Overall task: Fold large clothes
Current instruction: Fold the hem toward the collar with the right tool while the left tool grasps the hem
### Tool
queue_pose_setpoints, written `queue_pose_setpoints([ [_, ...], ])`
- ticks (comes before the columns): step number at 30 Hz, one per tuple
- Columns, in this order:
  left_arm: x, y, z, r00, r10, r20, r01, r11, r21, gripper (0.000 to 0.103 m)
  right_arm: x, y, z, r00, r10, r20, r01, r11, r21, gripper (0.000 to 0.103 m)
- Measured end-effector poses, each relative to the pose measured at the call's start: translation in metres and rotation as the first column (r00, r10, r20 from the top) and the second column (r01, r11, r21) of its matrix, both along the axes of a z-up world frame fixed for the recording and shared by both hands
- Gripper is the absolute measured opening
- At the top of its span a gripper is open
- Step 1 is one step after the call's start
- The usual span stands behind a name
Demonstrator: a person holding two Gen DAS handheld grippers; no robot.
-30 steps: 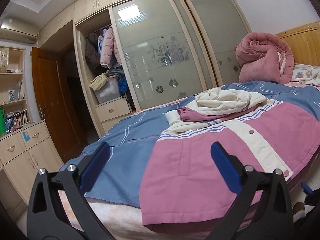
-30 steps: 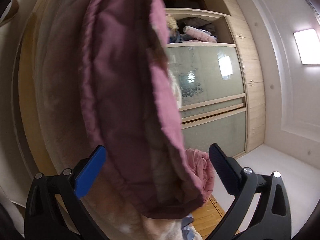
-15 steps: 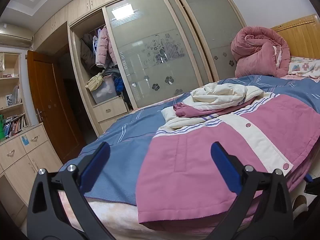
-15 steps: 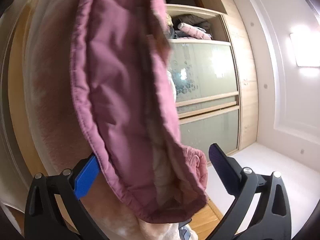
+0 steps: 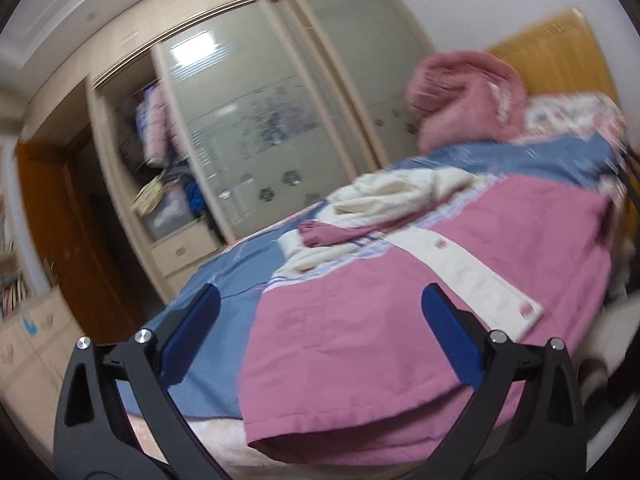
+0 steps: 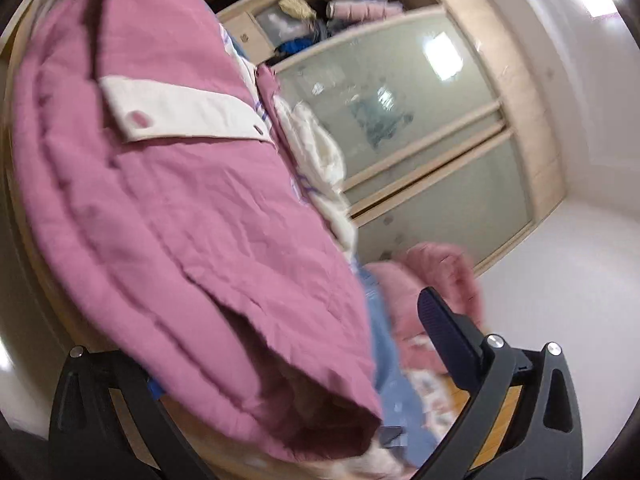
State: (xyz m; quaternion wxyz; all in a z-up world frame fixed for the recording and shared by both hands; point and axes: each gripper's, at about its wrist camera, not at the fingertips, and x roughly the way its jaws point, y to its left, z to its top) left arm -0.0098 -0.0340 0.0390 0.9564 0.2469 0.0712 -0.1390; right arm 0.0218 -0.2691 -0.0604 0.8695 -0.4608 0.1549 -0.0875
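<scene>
Now both hand-held grippers (image 5: 320,336) (image 6: 304,368) wide, views newly tilted (jacket (image 5: 372,328) unheld).

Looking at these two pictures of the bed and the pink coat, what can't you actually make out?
- Right view: the right tongs have one blue finger hidden behind the pink coat, so a grip can't be confirmed.
- Left view: motion blur smears the wardrobe shelves' contents.
- Left view: the coat's far sleeve is buried under its cream lining.
</scene>
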Motion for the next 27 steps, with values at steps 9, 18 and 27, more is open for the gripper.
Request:
queue_pose_setpoints([
  [9,-0.031,-0.042,-0.048,0.979,-0.188,-0.084,0.204,0.937,0.283,0.101,0.060,-0.037,0.074,0.906,0.134,-0.402,0.091,0.865,0.494,0.087],
  [18,-0.022,-0.052,-0.063,0.989,-0.141,-0.047,0.148,0.906,0.398,0.101,0.072,-0.031,0.082,0.827,0.235,-0.510,0.159,0.774,0.613,0.054],
  [27,0.002,-0.055,-0.080,0.976,-0.169,-0.135,0.216,0.807,0.550,0.101,0.072,-0.043,0.089,0.864,0.240,-0.442,0.140,0.730,0.669,0.050],
])
